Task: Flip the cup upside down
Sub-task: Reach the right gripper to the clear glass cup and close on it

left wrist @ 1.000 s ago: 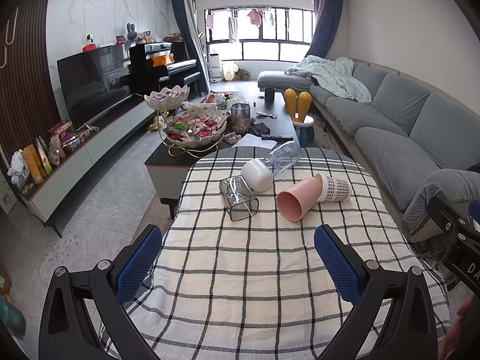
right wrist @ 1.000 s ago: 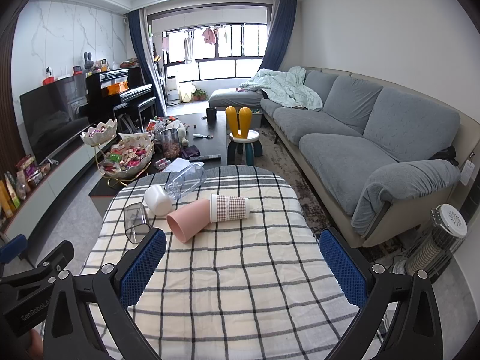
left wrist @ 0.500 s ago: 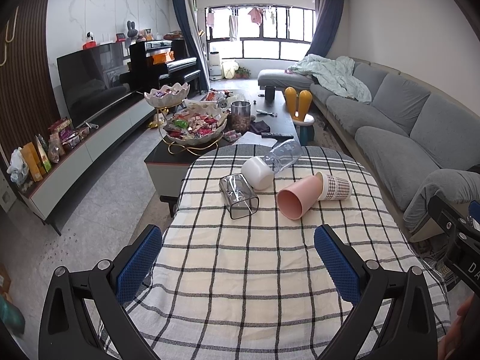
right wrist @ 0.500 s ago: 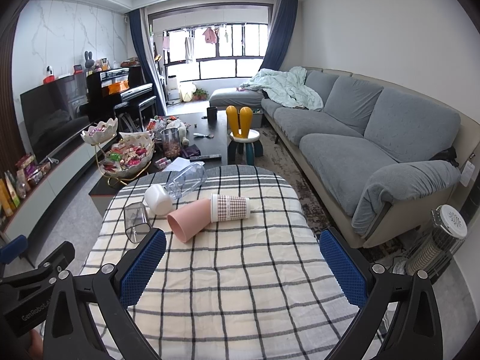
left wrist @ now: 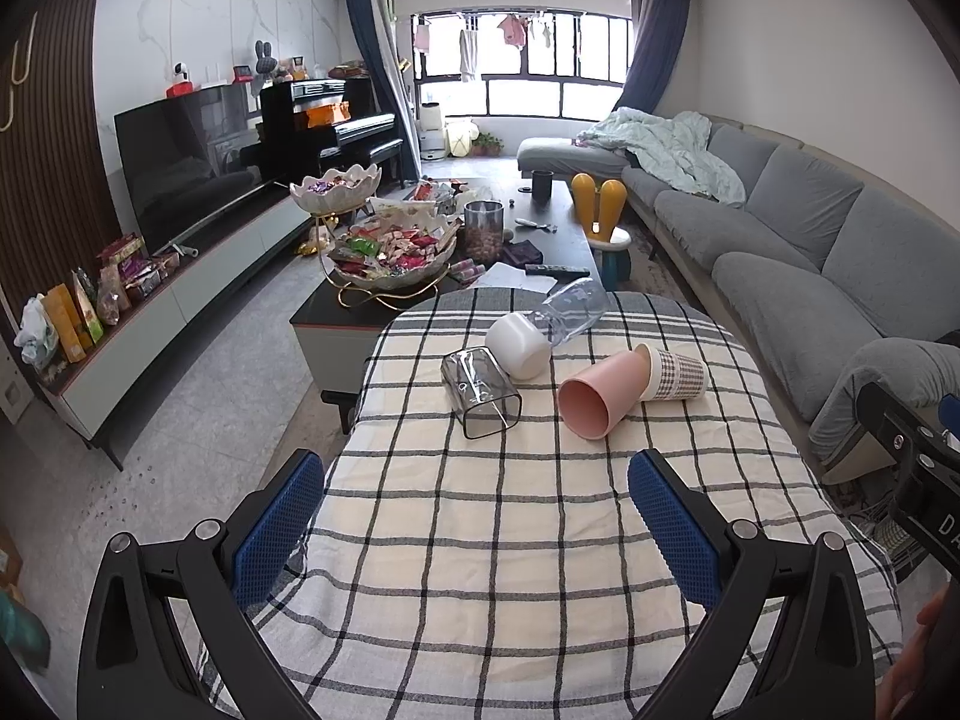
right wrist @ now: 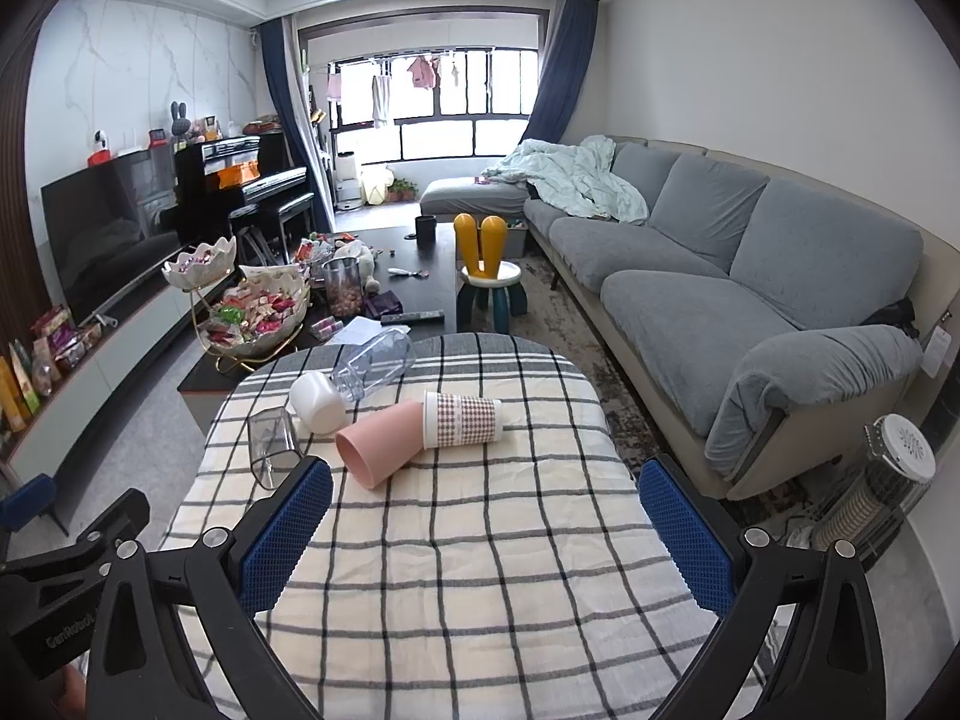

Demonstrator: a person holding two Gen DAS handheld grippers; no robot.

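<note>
Living room: grey sectional sofa (right wrist: 750, 276) at frame right, TV (left wrist: 180, 162) and piano (left wrist: 324, 126) at upper left, and in the foreground a table under a soft cream cloth with a dark grid check (left wrist: 510, 528). Five cups lie on their sides, clustered at frame centre. Pink plastic cup (left wrist: 600, 390): smooth tapered cylinder, long axis diagonal, open mouth toward lower left, base touching the rim of the houndstooth paper cup (left wrist: 675, 373), whose axis runs roughly horizontal. Square-section clear glass (left wrist: 480, 391) has its mouth toward bottom of frame. White matte cup (left wrist: 519, 343) touches a clear ribbed plastic cup (left wrist: 573, 306) behind it. Left gripper (left wrist: 480, 531) and right gripper (right wrist: 486, 534): jaws spread wide, blue textured pads, holding nothing, well short of the cups.
</note>
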